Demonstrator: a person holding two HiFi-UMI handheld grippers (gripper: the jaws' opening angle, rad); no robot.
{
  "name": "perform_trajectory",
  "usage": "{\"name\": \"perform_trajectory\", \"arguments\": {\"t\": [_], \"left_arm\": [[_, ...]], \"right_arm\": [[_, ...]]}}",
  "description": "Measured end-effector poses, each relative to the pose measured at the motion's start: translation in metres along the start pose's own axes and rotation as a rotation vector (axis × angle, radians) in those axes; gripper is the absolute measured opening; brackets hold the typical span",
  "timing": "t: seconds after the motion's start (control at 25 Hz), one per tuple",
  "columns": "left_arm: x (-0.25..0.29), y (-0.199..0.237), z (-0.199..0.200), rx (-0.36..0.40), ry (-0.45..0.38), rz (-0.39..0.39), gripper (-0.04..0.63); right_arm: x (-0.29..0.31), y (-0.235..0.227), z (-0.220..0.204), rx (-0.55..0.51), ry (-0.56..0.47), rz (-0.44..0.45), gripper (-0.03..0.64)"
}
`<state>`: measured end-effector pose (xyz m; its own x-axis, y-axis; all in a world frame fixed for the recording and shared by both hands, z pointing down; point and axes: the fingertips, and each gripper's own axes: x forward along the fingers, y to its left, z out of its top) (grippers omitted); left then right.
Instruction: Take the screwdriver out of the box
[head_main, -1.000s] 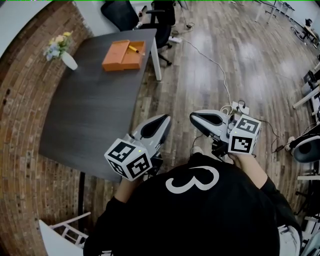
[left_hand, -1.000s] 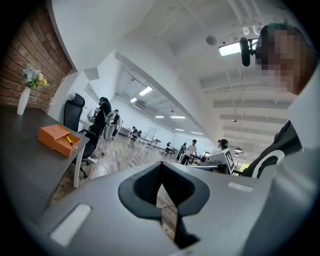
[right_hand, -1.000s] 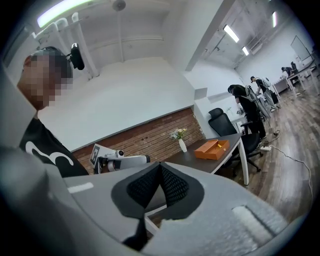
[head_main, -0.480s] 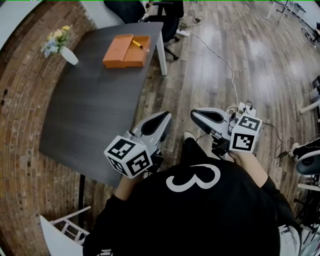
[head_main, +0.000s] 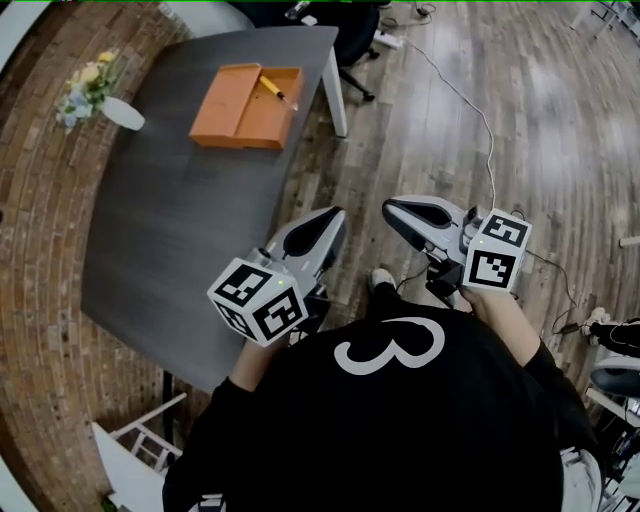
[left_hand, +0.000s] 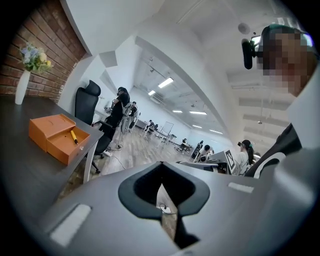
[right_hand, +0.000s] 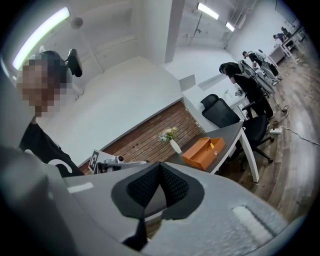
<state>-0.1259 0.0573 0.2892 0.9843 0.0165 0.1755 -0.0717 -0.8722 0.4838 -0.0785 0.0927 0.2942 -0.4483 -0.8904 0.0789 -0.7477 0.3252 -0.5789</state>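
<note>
An open orange box (head_main: 240, 108) lies at the far end of the dark table (head_main: 180, 220). A yellow-handled screwdriver (head_main: 277, 92) rests in its right-hand half. The left gripper view shows the box (left_hand: 52, 136) and the screwdriver (left_hand: 74, 136) far off to the left. My left gripper (head_main: 333, 218) is shut and empty, held in front of my body by the table's near right edge. My right gripper (head_main: 392, 210) hangs over the wooden floor beside it, its jaws together with nothing between them. Both are far from the box (right_hand: 204, 150).
A white vase of flowers (head_main: 108, 110) stands at the table's far left. A black office chair (head_main: 355, 30) sits beyond the table's white leg (head_main: 336, 100). A cable (head_main: 485, 110) runs over the floor on the right. A white frame (head_main: 140, 450) stands at lower left.
Both grippers have been carried forward alongside the table, still side by side. The table and the orange box now look nearer and larger in the head view.
</note>
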Motion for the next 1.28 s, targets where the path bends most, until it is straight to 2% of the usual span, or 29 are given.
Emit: {"name": "perform_trajectory", "arguments": {"t": [0.12,0.28,0.56,0.88,1.0,1.12,1.28], "left_arm": [[0.041,0.014,0.023,-0.009,-0.001,0.016,0.012],[0.077,0.025,0.046,0.033,-0.015,0.015,0.012],[0.091,0.063,0.079,0.009,-0.099,0.061,0.002],[0.113,0.128,0.101,-0.015,-0.126,0.125,0.009],[0.122,0.168,0.113,-0.037,-0.137,0.183,0.021],[0.131,0.218,0.120,-0.070,-0.149,0.275,0.033],[0.148,0.261,0.117,-0.075,-0.121,0.358,0.061]], "right_arm": [[0.007,-0.036,0.029,-0.002,0.013,0.015,0.002],[0.017,-0.067,0.062,-0.032,0.041,0.034,0.002],[0.043,-0.098,0.085,-0.061,0.068,0.065,0.002],[0.087,-0.147,0.103,-0.048,0.115,0.089,0.002],[0.109,-0.173,0.116,-0.036,0.138,0.099,0.002],[0.132,-0.199,0.131,-0.015,0.161,0.107,0.002],[0.150,-0.235,0.133,0.014,0.176,0.140,0.002]]}}
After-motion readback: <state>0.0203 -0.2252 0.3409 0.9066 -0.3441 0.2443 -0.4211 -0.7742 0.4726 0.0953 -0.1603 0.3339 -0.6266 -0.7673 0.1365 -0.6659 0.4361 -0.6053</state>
